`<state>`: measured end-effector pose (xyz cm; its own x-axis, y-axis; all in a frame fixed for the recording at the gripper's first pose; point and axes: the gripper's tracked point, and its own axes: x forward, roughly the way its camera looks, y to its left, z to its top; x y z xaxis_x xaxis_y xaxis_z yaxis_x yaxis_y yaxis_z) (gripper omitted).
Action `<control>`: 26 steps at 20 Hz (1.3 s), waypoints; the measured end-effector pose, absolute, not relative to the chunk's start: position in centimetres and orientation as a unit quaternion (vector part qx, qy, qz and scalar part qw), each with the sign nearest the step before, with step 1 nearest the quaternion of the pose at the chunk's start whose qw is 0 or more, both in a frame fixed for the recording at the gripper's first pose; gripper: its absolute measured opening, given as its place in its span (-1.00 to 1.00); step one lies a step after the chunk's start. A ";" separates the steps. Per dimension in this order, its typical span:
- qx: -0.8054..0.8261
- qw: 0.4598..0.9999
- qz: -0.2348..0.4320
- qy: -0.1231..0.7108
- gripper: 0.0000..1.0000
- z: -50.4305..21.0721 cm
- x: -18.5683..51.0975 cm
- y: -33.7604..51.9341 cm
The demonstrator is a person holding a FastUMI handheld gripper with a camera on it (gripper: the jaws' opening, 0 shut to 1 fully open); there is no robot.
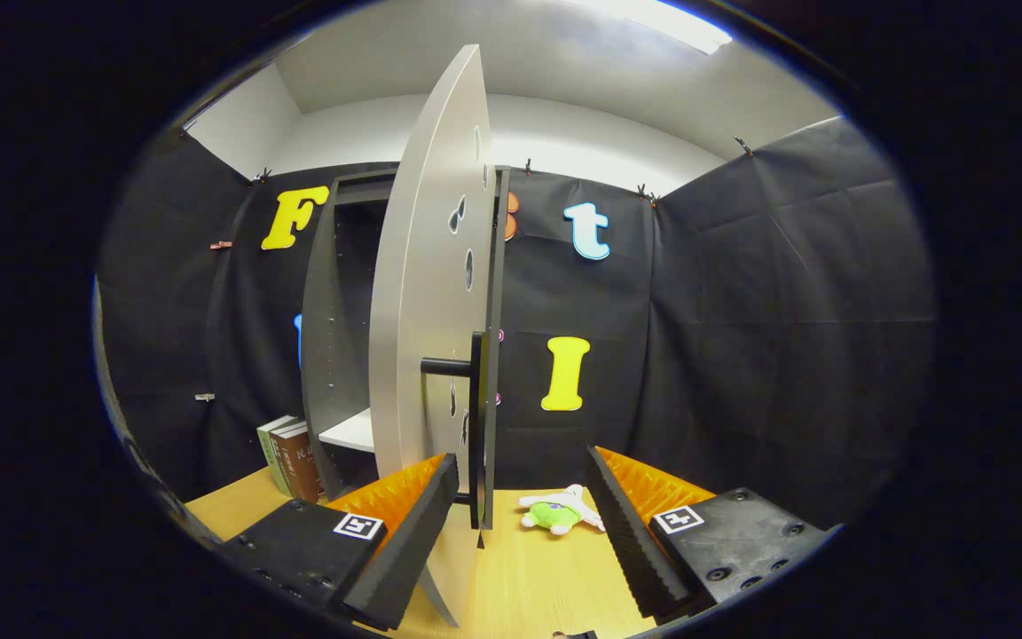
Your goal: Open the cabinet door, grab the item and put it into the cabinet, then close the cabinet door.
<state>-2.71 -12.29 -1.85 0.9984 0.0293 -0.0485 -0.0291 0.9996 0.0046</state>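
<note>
The tall grey cabinet door [427,293] stands swung open, edge-on between the spread fingers of the gripper [524,506], its black bar handle [475,426] just ahead of them. A small green and white plush toy [560,512] lies on the light wooden table [555,577] near the right finger, outside the dark cabinet [342,328], beside which books [289,457] stand

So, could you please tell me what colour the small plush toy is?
The plush toy is bright green and white, seen in the gripper view on the table.
</note>
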 end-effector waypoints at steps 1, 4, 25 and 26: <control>0.003 0.999 0.022 0.026 0.89 -1.9 -2.8 -11.0; 0.007 0.998 0.059 0.029 0.90 -2.0 -2.2 -6.5; -0.049 0.996 0.064 0.033 0.95 -5.0 8.0 3.7; -0.057 0.996 0.055 0.038 0.95 -5.2 8.2 3.3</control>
